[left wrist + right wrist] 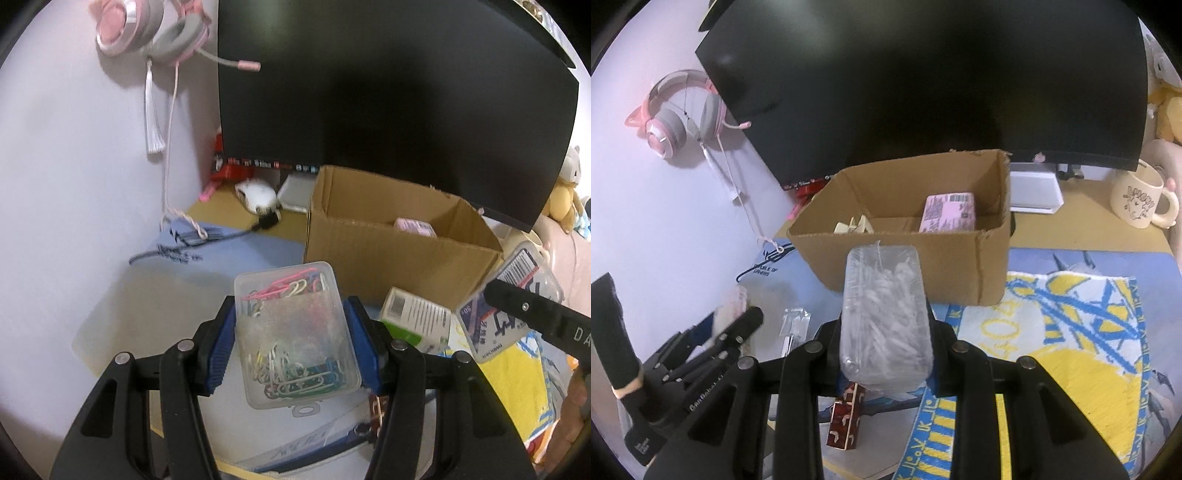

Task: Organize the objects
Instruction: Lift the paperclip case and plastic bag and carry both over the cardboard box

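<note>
Two grippers each clamp a clear case before the cardboard box [908,236]: left gripper [295,343] holds the paper-clip box [295,339]. Right gripper [886,332] holds a container [884,317] of what appear to be cotton swabs.

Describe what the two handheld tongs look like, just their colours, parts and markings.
Both are black plastic linkages with round silver pivot pins. The left tongs carry ribbed blue pads on the fingers. In the right wrist view, white lettering runs along the left tool's body, too blurred to read. The right tongs show black arms; their pads are hidden.
</note>
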A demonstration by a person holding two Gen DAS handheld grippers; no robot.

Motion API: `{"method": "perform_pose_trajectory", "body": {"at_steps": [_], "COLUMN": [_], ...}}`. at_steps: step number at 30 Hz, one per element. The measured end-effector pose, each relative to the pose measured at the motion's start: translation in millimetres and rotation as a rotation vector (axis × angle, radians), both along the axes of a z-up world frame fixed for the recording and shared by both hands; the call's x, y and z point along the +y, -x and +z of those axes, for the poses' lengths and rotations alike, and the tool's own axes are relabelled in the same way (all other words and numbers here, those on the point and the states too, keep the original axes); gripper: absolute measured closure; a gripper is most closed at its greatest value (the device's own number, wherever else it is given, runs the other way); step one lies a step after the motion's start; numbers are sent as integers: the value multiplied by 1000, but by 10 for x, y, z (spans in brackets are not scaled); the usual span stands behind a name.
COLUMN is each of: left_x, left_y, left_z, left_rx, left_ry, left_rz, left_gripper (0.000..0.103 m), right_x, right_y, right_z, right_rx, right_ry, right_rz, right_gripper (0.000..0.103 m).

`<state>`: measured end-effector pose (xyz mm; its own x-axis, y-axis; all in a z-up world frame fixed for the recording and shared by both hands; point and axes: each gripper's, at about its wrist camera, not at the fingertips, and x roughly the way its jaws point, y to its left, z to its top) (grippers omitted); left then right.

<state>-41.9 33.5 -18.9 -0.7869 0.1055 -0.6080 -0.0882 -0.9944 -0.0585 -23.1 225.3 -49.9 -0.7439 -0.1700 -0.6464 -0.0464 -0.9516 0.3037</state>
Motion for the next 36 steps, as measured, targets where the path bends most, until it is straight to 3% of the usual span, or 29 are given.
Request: {"method": "perform_pose_trajectory", "body": {"at_steps": [14,24,36], "left_x": [334,374,333], "left_y": [149,381,659], "left_z": [466,717,1005], "left_rx": [80,121,163], "left_ry": [21,12,-97], "left_rz": [-39,-17,-25], "left_gripper": [46,46,46], "right_x": [267,291,445], "right_y": [147,165,378], "right_z": [292,669,722], "right_rx": [8,103,119], "right_ry": [-11,-38,-22], "right_rz": [-67,-75,-106], "right_gripper": [70,70,70]}}
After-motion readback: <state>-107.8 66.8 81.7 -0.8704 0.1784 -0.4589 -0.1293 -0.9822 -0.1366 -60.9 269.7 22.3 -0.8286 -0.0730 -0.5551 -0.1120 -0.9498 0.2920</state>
